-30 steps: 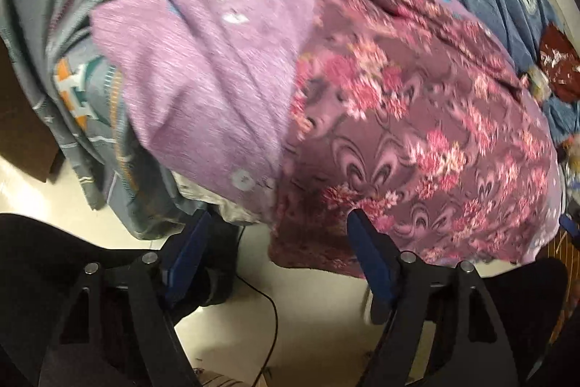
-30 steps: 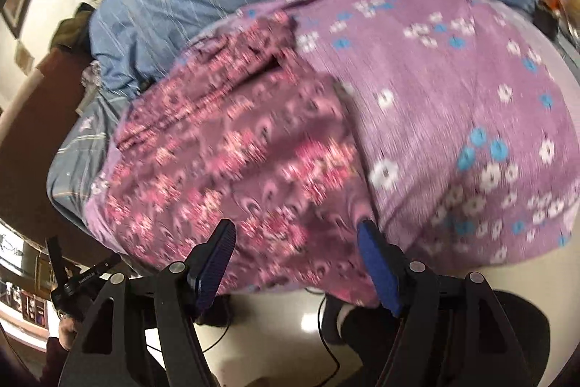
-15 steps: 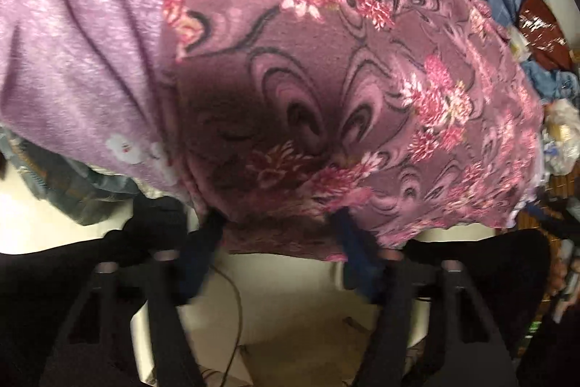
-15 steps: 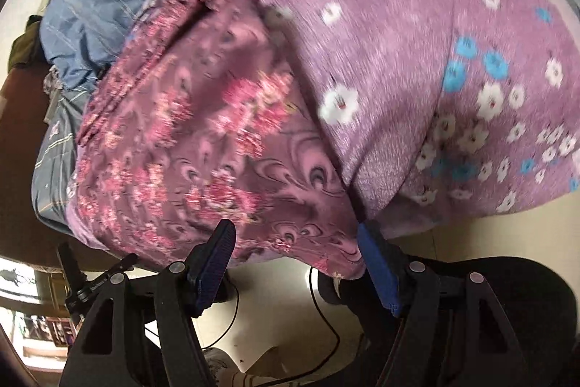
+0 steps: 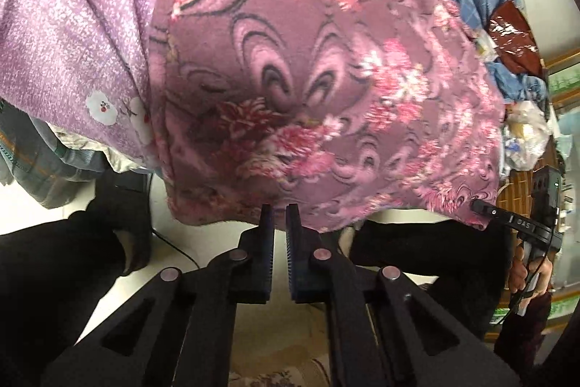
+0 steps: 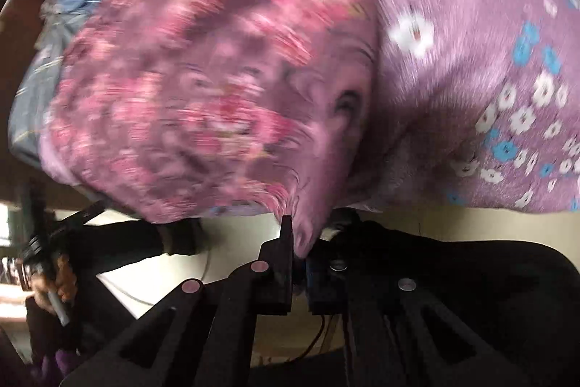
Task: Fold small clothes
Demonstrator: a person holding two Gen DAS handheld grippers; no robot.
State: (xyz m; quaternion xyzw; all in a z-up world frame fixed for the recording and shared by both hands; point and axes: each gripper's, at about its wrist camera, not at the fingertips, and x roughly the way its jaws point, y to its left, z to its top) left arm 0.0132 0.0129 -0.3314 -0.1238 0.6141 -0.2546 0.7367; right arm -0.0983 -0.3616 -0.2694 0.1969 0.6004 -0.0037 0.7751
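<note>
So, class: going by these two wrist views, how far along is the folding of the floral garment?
Done: both claws have closed on the near hem of the floral garment. The left claw pinches the edge; the right claw grips a tuck of the same cloth. In hand: the grasp only. Left: every fold. The garment lies spread flat over the lilac blanket, with no crease showing.
</note>
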